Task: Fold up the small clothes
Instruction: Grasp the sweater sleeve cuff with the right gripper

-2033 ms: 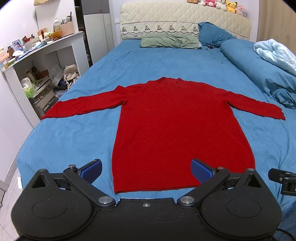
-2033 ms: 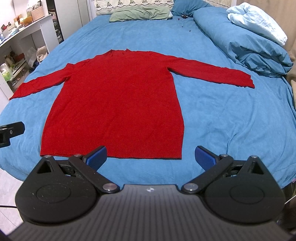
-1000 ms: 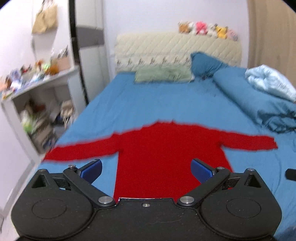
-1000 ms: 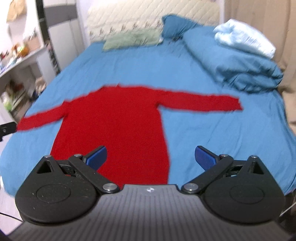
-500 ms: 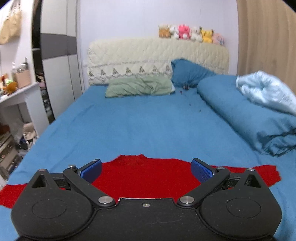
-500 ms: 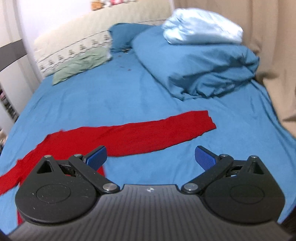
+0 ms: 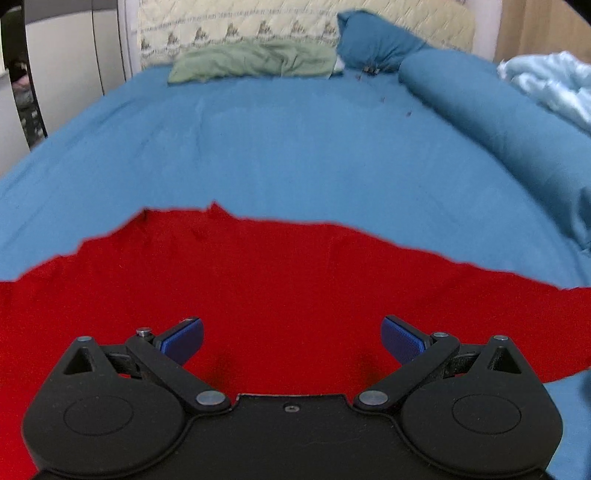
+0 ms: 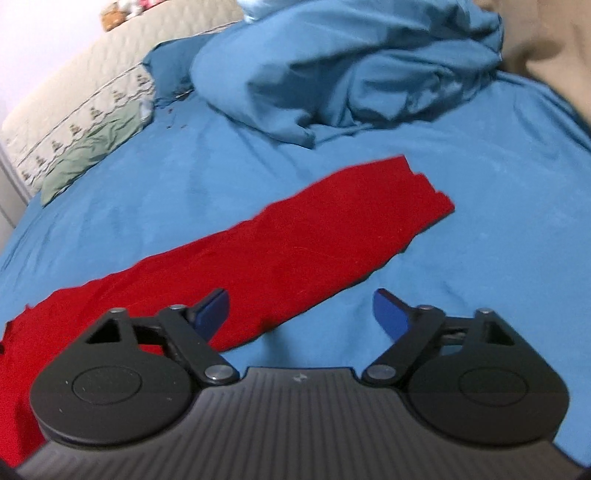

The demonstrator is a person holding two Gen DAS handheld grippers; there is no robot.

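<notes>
A red long-sleeved sweater lies flat on the blue bed sheet. In the left wrist view its collar edge runs across the middle, and my left gripper hovers low over the upper body of the sweater, jaws wide open with nothing between the blue pads. In the right wrist view the sweater's right sleeve stretches diagonally to its cuff. My right gripper hangs over the sleeve's lower edge; its jaws are closing but still wide, the left pad over red cloth, the right pad over bare sheet, nothing pinched.
A rolled blue duvet with a pale blue blanket lies along the right side. A green pillow and a blue pillow rest against the quilted headboard. A white wardrobe stands at left.
Both grippers have swept forward and down from the sweater's hem toward its top. The left now sits over the shoulder area, the right has rolled and come close over the right sleeve.
</notes>
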